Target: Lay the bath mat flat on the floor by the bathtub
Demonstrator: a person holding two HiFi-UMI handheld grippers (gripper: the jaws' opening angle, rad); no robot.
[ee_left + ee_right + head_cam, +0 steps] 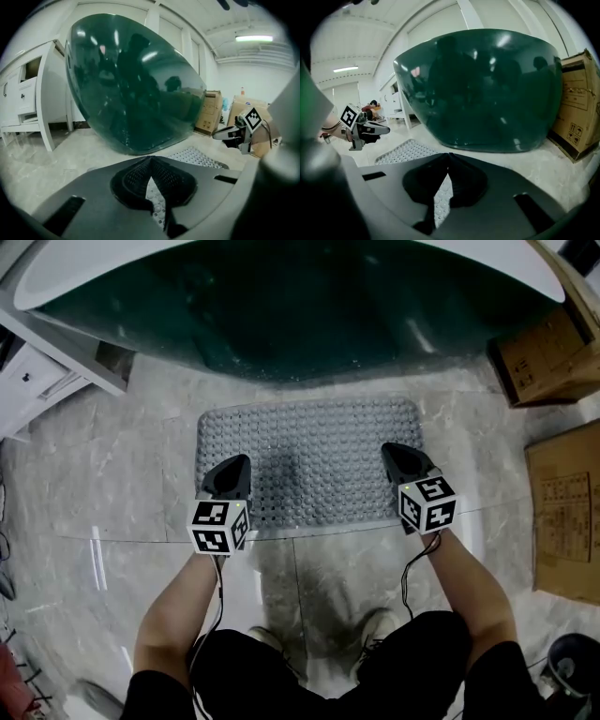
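The grey studded bath mat lies spread flat on the marble floor, right in front of the dark green bathtub. My left gripper hovers over the mat's near left part, and my right gripper over its near right part. In both gripper views the jaw tips meet, left gripper and right gripper, with nothing held; the mat shows below and beyond them. Each view also catches the other gripper across the mat.
A white cabinet stands at the left beside the tub. Cardboard boxes sit at the right. A dark round object is at the lower right. The person's shoes stand just behind the mat's near edge.
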